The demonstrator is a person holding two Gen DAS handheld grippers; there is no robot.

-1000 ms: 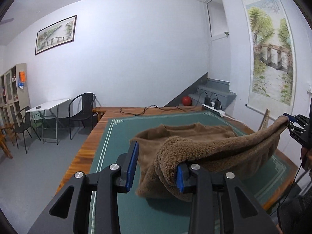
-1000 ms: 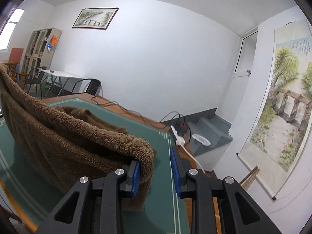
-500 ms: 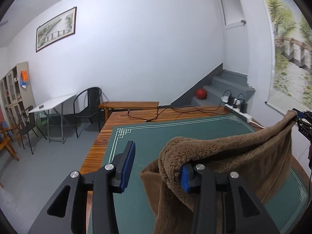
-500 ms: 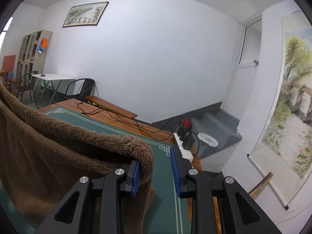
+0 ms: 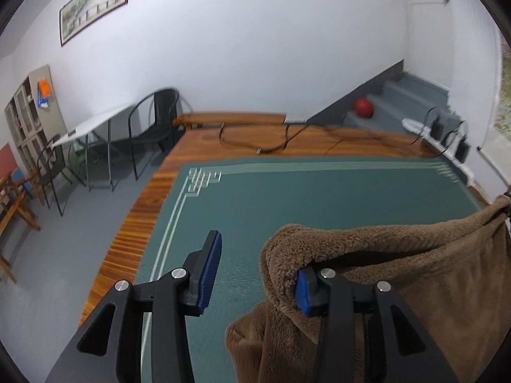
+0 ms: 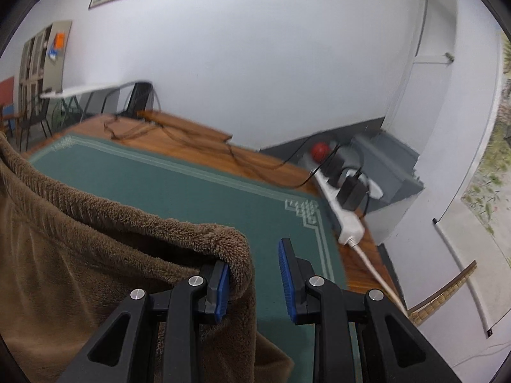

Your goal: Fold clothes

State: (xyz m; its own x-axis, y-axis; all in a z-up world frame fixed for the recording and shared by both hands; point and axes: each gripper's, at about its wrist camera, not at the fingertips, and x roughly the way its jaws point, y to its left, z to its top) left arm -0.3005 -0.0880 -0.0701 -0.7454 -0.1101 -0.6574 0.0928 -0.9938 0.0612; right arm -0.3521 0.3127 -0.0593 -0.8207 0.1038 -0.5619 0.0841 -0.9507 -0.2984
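Fleece hangs over one finger of each gripper, stretched above the mat. My left gripper just opened its jaws a bit. The right gripper is apart too, and I think neither pinches anything. I'm carrying the fleece; next I lower it flat, edge tight.

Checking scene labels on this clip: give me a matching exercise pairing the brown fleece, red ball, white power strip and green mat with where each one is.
1 brown fleece
2 red ball
3 power strip
4 green mat

A on the grey steps
B spread flat on the wooden table
C lifted, hanging
D at the table's edge, black plugs in it

Pairs: 1-C, 2-A, 3-D, 4-B
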